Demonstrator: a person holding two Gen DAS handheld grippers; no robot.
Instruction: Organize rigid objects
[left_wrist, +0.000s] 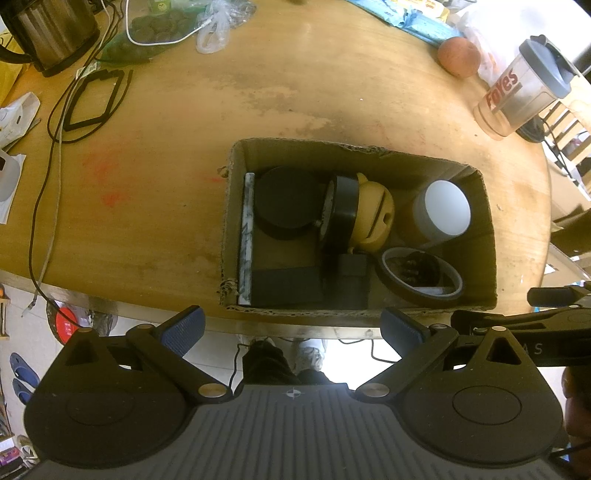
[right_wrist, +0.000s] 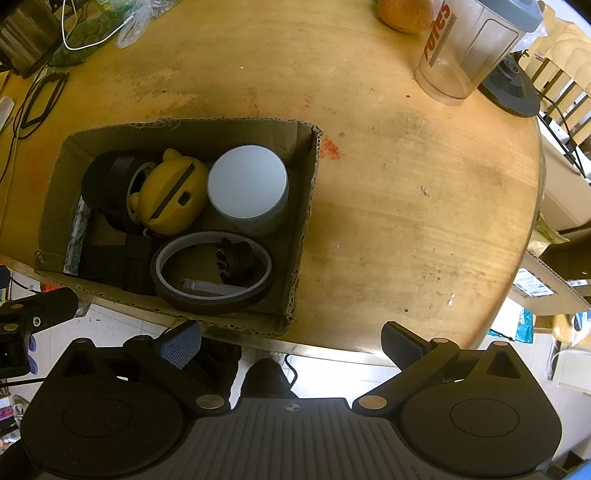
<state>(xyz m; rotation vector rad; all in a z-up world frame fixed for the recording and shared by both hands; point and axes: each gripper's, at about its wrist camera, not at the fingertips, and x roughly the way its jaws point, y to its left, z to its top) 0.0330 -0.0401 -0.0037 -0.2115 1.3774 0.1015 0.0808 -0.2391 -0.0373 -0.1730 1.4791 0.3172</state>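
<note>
Both grippers hang back off the near edge of the table, fingers spread wide and holding nothing. The left gripper sits just short of the cardboard box, which lies straight ahead of it; from the right gripper the same box is ahead and to the left.

Everything rigid appears to be packed in the box already. Nearest the right gripper lies a tape ring, flat on the floor of the box, with a small dark part and a clear piece resting inside its hole. Beyond it stands a white-topped cylinder, upright in the far corner. Left of that, a yellow bear-shaped case leans against a black roll set on edge, likely wedged so neither tips. Further left are a black round lid, dark blocks and a marbled strip standing along the wall.

With both grippers empty and pulled clear, the sorting looks close to done. The bare tabletop ahead holds no loose pieces; the cup and fruit stand well beyond.
</note>
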